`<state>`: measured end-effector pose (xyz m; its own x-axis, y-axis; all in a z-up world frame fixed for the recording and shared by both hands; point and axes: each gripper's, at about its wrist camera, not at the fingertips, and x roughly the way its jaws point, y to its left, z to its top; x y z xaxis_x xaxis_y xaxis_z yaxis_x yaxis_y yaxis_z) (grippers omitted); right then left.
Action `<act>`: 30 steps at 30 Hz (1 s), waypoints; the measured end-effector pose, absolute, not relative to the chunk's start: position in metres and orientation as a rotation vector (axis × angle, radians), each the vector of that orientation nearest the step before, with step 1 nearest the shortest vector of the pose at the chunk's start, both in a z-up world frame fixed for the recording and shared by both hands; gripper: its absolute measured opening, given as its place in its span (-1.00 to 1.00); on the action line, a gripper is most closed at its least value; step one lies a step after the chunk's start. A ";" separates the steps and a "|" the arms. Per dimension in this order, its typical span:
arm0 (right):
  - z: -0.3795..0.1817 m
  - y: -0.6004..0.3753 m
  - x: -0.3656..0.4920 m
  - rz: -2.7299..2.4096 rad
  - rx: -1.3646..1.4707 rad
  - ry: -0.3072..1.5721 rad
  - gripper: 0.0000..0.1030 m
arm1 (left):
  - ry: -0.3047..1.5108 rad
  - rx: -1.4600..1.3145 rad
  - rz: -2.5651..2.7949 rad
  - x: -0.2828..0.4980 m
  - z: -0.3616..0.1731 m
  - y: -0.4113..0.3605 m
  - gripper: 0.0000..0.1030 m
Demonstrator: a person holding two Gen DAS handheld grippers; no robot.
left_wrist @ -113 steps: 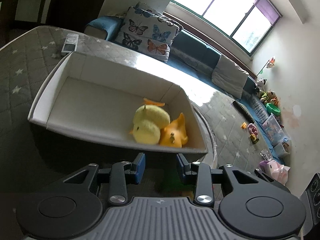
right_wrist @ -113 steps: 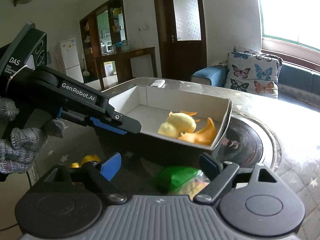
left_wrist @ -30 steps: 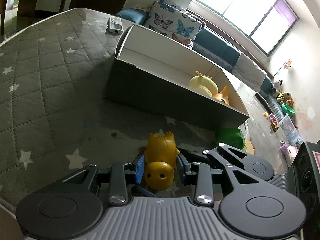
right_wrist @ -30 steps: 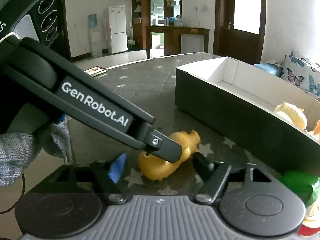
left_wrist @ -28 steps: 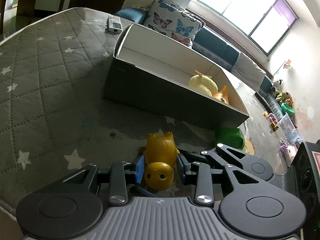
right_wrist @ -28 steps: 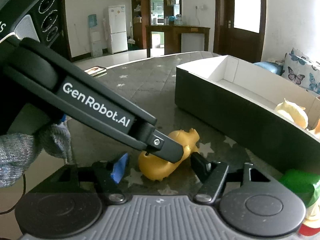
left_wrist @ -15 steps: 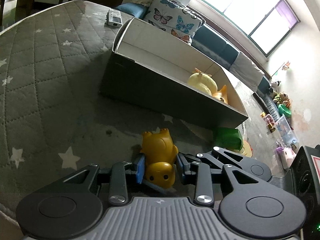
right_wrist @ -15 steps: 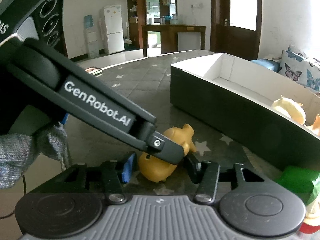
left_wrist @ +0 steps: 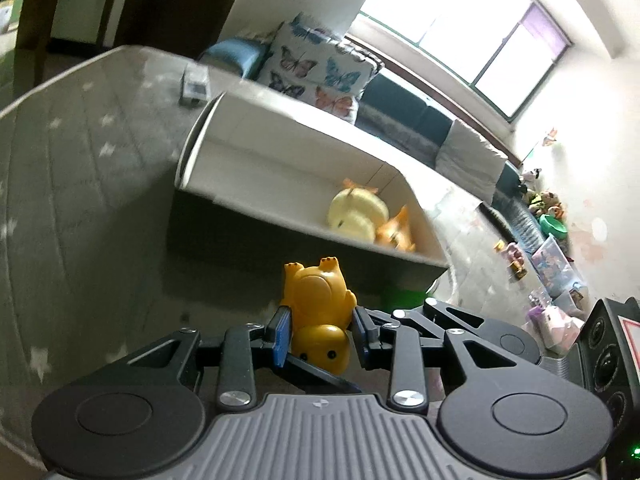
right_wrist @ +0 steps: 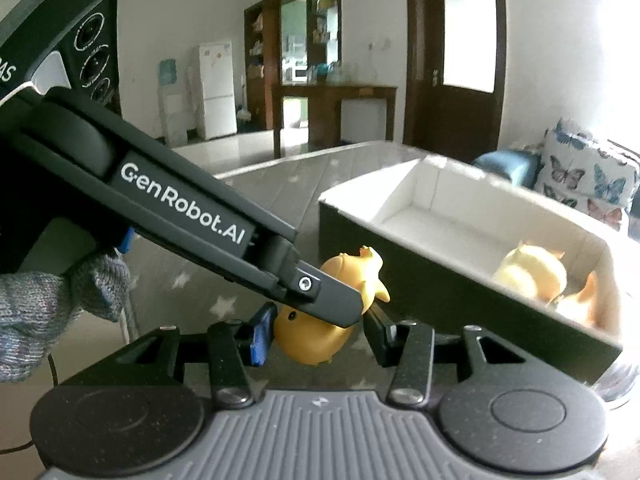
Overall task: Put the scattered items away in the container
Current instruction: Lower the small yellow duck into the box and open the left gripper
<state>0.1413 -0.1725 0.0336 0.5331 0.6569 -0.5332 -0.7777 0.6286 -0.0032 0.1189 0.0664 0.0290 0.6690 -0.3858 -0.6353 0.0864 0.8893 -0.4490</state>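
Under both of your tools spreads the grey quilted table cover [left_wrist: 80,184] with its pale stars. Ahead of the left gripper [left_wrist: 320,334], and ahead and to the right of the right gripper [right_wrist: 318,336], stands the long container [left_wrist: 304,224], dark outside and white inside, lying crosswise. Inside it, toward the end nearer your right tool, a pale yellow plush toy [left_wrist: 356,212] rests against an orange toy [left_wrist: 396,230] (both are blurred, so I cannot tell you their exact shape). Beyond the container's far rim sits the butterfly cushion [left_wrist: 316,68] on the sofa, and off the container's far left corner a small remote [left_wrist: 194,84] lies on the cover.

Your left gripper is clamped on the yellow rubber animal [left_wrist: 318,312]: its pads press the toy's two flanks, the head with two dark eyes points back at the camera and the feet point toward the container. In the right wrist view the toy appears lifted off the cover, just short of the container's near wall. Your right gripper is spread wider than the toy, its fingers flanking the toy from the other direction; its blue pad [right_wrist: 260,338] seems just beside the toy, though contact cannot be told. A green object [left_wrist: 404,294] peeks out beyond the toy, to the right of the left tool, blurred.
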 end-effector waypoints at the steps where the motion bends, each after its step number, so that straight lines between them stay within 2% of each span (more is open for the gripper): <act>1: 0.038 -0.174 0.144 0.858 -0.253 0.512 -0.07 | 0.788 -0.396 -0.280 0.123 0.034 0.064 -0.32; 7: 0.062 -0.180 0.173 0.813 -0.250 0.467 -0.07 | 0.745 -0.351 -0.314 0.159 0.059 0.052 -0.32; 14: 0.073 -0.182 0.219 0.770 -0.266 0.481 -0.07 | 0.761 -0.345 -0.346 0.211 0.062 0.043 -0.32; 30: 0.038 -0.168 0.299 0.732 -0.321 0.652 -0.06 | 0.887 -0.403 -0.369 0.301 0.011 0.047 -0.40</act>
